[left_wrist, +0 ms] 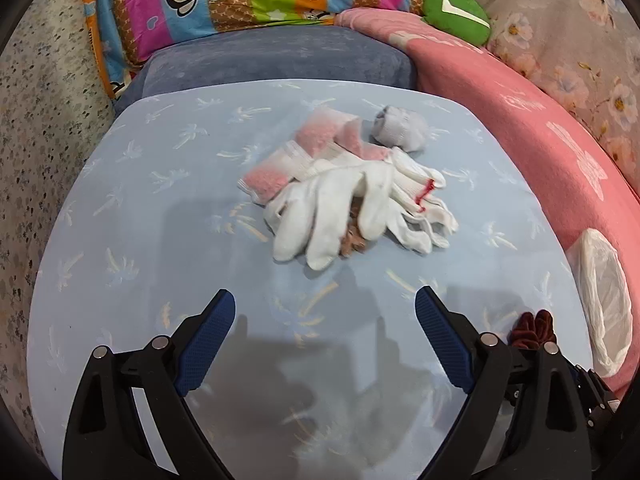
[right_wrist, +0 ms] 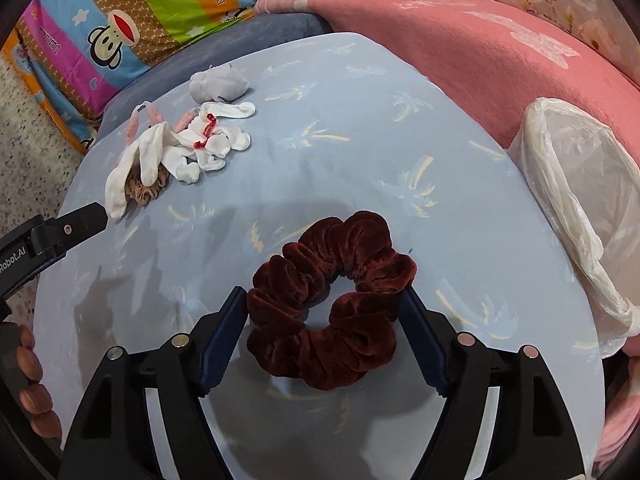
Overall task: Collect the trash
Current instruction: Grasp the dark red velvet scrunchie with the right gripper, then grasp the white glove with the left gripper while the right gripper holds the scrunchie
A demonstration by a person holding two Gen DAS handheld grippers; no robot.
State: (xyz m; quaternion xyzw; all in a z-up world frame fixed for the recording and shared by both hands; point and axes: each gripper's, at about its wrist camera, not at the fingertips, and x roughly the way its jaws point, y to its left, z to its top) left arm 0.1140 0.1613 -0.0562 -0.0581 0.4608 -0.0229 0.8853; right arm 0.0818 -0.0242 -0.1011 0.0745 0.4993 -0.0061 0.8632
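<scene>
The dark red scrunchie (right_wrist: 332, 300) lies flat on the pale blue table (right_wrist: 360, 120), and everything else sits around it. The right gripper (right_wrist: 324, 308) has its two fingers spread on either side of the scrunchie, each blue pad (right_wrist: 224, 340) touching or just beside the velvet (I cannot tell whether they are pressing it). To the right of the scrunchie, at the table's edge, stands a bin lined with a white plastic bag (right_wrist: 580, 208). Far left of the scrunchie and further back lies a heap of white gloves (left_wrist: 352, 204) with red trim, a tan scrunchie (right_wrist: 146, 190) under them, pink and white socks (left_wrist: 316, 148) beside them, and a grey balled sock (left_wrist: 398, 128) behind. The left gripper (left_wrist: 324, 320) hangs over bare table short of the heap, fingers wide apart and holding nothing.
</scene>
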